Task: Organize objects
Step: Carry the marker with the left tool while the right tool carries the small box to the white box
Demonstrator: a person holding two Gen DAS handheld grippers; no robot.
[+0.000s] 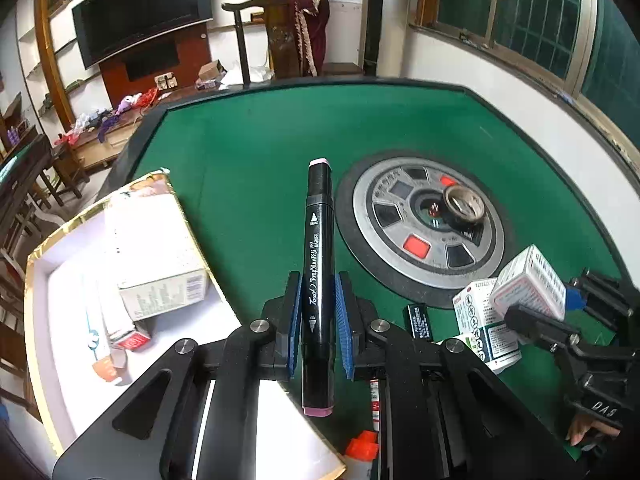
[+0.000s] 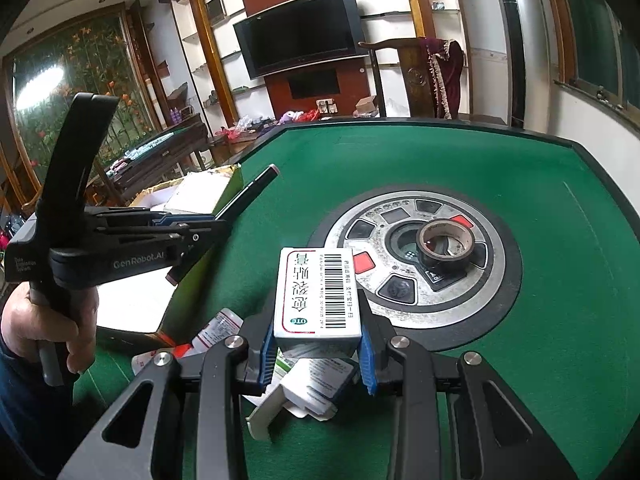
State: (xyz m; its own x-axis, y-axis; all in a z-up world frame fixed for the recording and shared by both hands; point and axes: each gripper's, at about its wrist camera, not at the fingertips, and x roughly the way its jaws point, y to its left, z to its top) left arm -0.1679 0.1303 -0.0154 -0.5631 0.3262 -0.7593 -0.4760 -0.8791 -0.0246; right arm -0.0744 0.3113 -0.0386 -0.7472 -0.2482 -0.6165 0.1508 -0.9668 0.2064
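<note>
The left tool is clamped on a black art marker, its blue pads pressing the barrel a little below the middle, so the capped broad end sticks well out ahead over the green tabletop and the pink-tipped fine end hangs back toward the handle. It is held near the tabletop's left edge, just beside the open gold-rimmed box that already has a white carton and some thin packets lying in it. The right tool is clamped on a small white medicine box by its two long sides, lifted just above a loose heap of other cartons by the near edge. A roll of tape sits on the round metal hub in the middle of the tabletop. To my eye both held things are light. The marker is stiff, smooth plastic and could slide or swivel between the pads, so a hold near its middle looks right and ought to keep it from tipping. The medicine box is thin card and would likely dent under hard squeezing; gripping across the narrow width, as now, seems the safest way. The open box looks like the natural place for both.
</note>
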